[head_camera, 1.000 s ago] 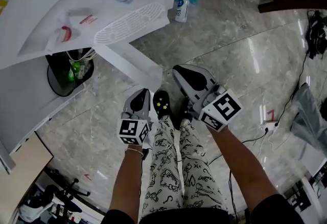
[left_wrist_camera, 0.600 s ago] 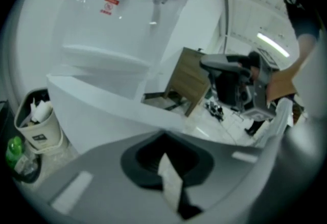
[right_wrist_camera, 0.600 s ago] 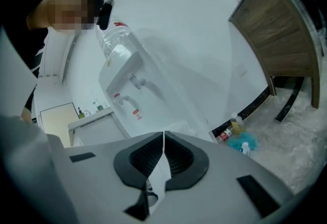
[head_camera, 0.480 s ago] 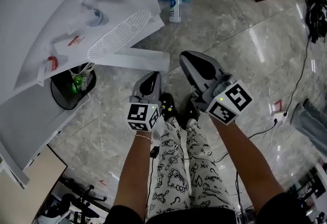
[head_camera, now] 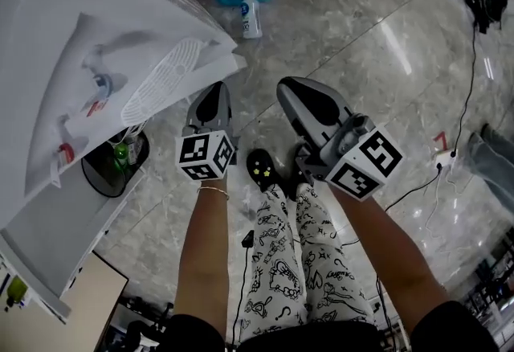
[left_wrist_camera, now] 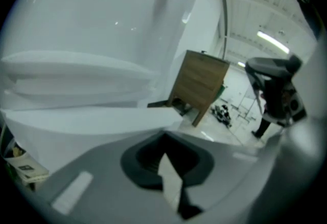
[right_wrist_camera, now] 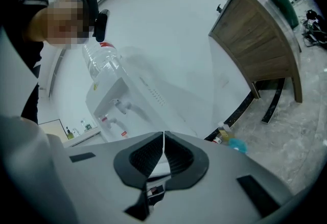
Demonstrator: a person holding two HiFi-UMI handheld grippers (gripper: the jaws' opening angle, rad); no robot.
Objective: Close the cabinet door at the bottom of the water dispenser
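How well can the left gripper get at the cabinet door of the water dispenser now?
Probably yes, easily: the left gripper, jaws together and empty, points at the edge of the cabinet door below the water dispenser, with nothing between them. I cannot tell whether it touches.

The head view looks steeply down from above onto the left tool (head_camera: 213, 90) and right tool (head_camera: 286, 90). The left tool's camera faces the water dispenser (left_wrist_camera: 102, 23) close ahead; the right tool's sees it farther ahead. All three views share it.
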